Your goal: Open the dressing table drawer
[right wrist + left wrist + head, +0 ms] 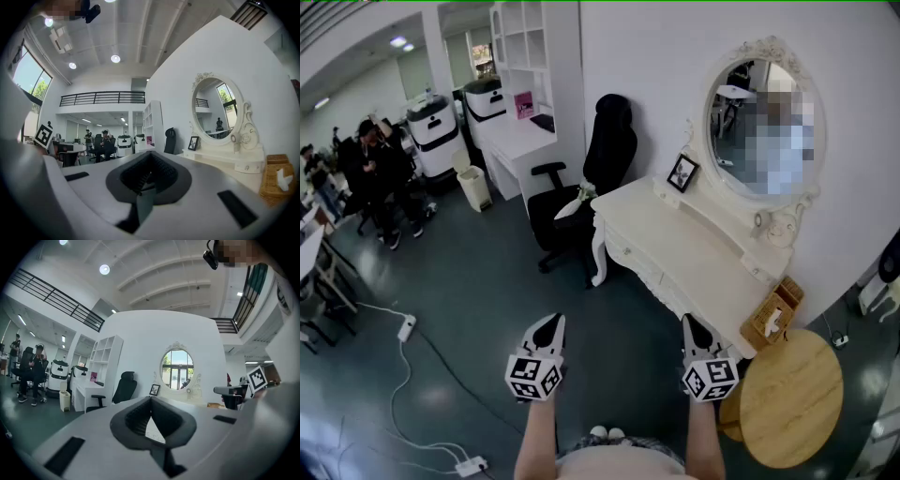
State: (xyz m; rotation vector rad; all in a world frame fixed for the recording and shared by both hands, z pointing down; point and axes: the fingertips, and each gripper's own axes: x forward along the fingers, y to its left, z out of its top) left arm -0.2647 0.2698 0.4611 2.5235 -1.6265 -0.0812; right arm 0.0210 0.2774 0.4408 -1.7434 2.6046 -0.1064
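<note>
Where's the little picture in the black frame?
In the head view, the small black-framed picture stands on the white dressing table, left of the oval white-framed mirror and right of the black office chair.

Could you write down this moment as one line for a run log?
stage: before contact | left gripper: jaws shut, empty | right gripper: jaws shut, empty | dressing table: ahead, out of touch | drawer: closed
</note>
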